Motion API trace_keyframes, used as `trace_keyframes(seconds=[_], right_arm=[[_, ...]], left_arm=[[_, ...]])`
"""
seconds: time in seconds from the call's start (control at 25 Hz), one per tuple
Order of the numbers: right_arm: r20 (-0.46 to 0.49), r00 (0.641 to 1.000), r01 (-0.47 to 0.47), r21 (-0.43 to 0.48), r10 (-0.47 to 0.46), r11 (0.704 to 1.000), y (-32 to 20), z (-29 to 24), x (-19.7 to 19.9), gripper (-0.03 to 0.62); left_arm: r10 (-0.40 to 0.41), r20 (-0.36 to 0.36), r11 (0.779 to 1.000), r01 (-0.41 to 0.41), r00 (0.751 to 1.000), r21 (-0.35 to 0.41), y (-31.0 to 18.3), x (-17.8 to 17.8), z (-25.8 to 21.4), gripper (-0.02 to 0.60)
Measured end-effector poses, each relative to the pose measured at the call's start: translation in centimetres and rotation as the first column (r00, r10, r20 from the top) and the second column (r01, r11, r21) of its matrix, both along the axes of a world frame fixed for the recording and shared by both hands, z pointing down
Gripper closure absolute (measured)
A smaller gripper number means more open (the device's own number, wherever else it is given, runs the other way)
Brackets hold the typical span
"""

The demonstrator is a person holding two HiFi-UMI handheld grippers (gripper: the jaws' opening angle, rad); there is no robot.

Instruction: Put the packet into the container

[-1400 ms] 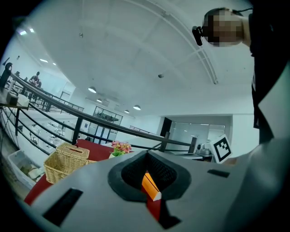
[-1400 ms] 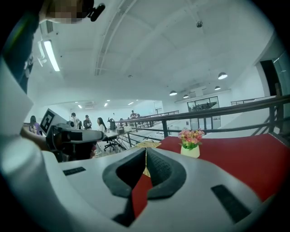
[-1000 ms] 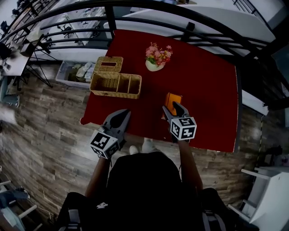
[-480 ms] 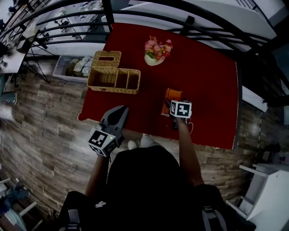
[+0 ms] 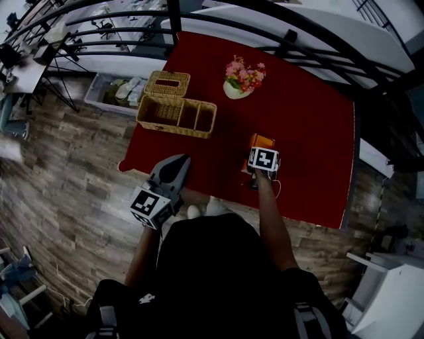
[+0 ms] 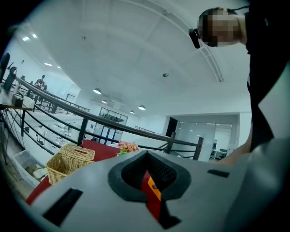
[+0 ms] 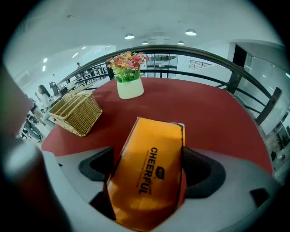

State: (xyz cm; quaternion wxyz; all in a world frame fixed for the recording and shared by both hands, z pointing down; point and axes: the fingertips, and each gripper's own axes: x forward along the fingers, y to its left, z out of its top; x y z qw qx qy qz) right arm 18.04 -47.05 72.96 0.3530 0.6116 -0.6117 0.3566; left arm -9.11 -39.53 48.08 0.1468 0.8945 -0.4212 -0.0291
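Note:
An orange packet [image 5: 262, 142] printed CHEERFUL lies flat on the red table [image 5: 308, 132] near its front edge. My right gripper [image 5: 260, 151] is over its near end, with the marker cube hiding the jaws from above. In the right gripper view the packet [image 7: 154, 145] lies between the jaws of the right gripper [image 7: 152, 174], which are opening and stand wide. The wicker container [image 5: 175, 116], split into compartments, stands at the table's left side. My left gripper [image 5: 179, 161] hovers shut and holding nothing at the front left corner.
A wicker tissue box [image 5: 167, 84] stands just behind the container. A white pot of flowers [image 5: 242, 79] sits at the back middle. A black railing [image 5: 218, 20] runs behind the table. Wooden floor lies to the left, below the table.
My right gripper has moved forward over the packet's near end and tipped downward, its cube now facing up. The left gripper has hardly moved.

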Motion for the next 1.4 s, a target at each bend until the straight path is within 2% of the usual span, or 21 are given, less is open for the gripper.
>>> trace_keyframes(seconds=[0.2,0.4,0.48,0.6,0.76,0.88,1.0,1.08,1.28,1.4], right_arm=[[0.018,1.0,-0.012,-0.004,0.012,1.0,0.0,0.1,0.1,0.149],[0.011,1.0,0.021,-0.027,-0.021,0.999,-0.1,-0.1,0.3,0.157],[0.012,0.999,0.047,-0.025,-0.046,0.999,-0.3,-0.6,0.3,0.218],[0.016,0.997,0.074,0.009,-0.074,0.997,-0.7,-1.4,0.2,0.25],[-0.001,0.986,0.164,0.05,-0.164,0.985,-1.6,-3.2,-1.1,0.258],[-0.022,0.964,0.267,0.084,-0.267,0.96,-3.2,-4.4,-2.7,0.26],[-0.032,0.919,0.393,0.133,-0.393,0.91,-5.3,-6.5,-5.4,0.26],[-0.056,0.871,0.491,0.161,-0.488,0.856,-6.7,-7.9,-7.8,0.26],[-0.119,0.715,0.697,0.187,-0.688,0.692,-9.5,-10.6,-14.3,0.26],[-0.153,0.597,0.8,0.192,-0.788,0.569,-10.8,-12.0,-18.5,0.26]], left_arm=[[-0.006,-0.002,1.0,0.006,1.0,0.001,-0.3,-0.4,-0.2,0.572],[-0.007,-0.001,1.0,0.007,1.0,0.005,-0.4,-0.2,-0.4,0.572],[-0.006,-0.004,1.0,0.006,1.0,0.004,-0.5,0.0,-0.4,0.572],[-0.001,-0.006,1.0,0.001,1.0,0.003,-0.5,0.5,-0.3,0.572],[0.0,-0.005,1.0,0.0,1.0,0.007,-0.5,0.8,-0.4,0.572],[-0.011,-0.002,1.0,0.011,1.0,0.008,-0.6,0.7,-0.3,0.572],[-0.034,0.004,0.999,0.034,0.999,0.002,-0.6,0.4,-0.1,0.572],[-0.056,0.008,0.998,0.056,0.998,-0.007,-0.5,-0.1,0.1,0.572],[-0.112,0.021,0.993,0.113,0.993,-0.023,-0.1,-1.5,0.6,0.572],[-0.156,0.029,0.987,0.156,0.987,-0.03,0.1,-2.6,0.7,0.572]])
